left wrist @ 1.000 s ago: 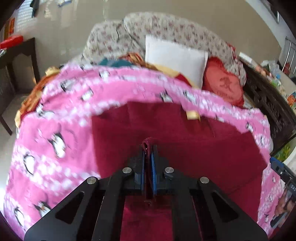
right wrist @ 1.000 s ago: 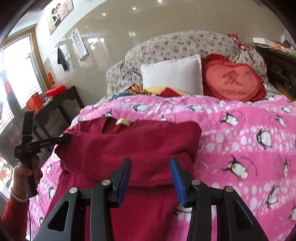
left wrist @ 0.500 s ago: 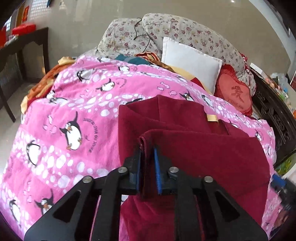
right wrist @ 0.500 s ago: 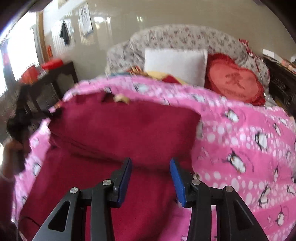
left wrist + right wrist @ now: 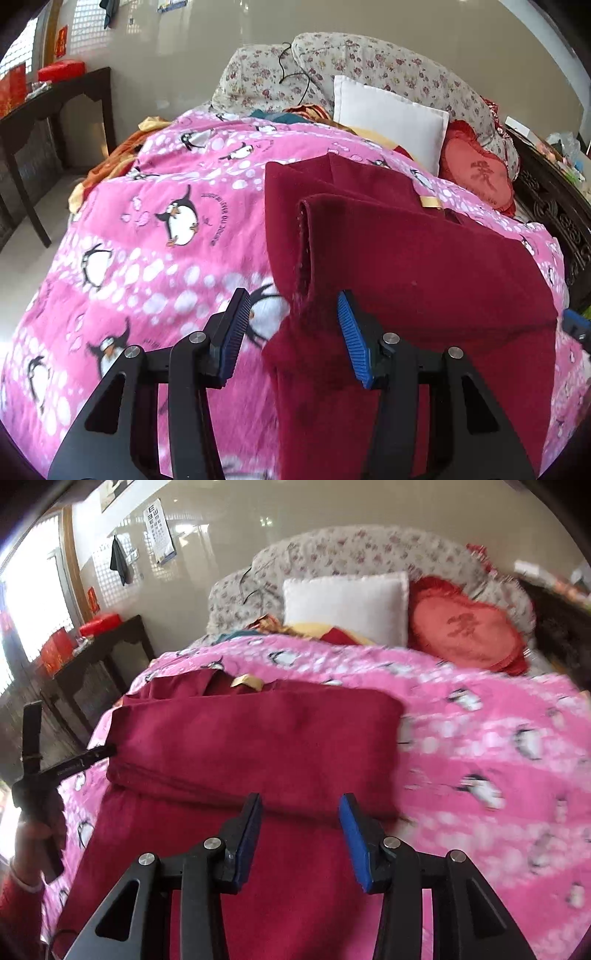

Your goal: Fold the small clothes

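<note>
A: What's moved since a second ago?
B: The left tongs (image 5: 291, 332), clamped on the maroon garment (image 5: 406, 258) then, are opening, its edge loose between them.
A: Why release?
B: The fold lies on the pink bedspread (image 5: 147, 258). The right tongs (image 5: 301, 830) hover half-open, empty.

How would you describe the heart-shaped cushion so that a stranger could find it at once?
Start at the pink penguin blanket covering the bed and look to its far end, where pillows lean on the floral bedding. Beside the plain white pillow sits the heart-shaped cushion: it alone is red, frilled and marked with a character.
</note>
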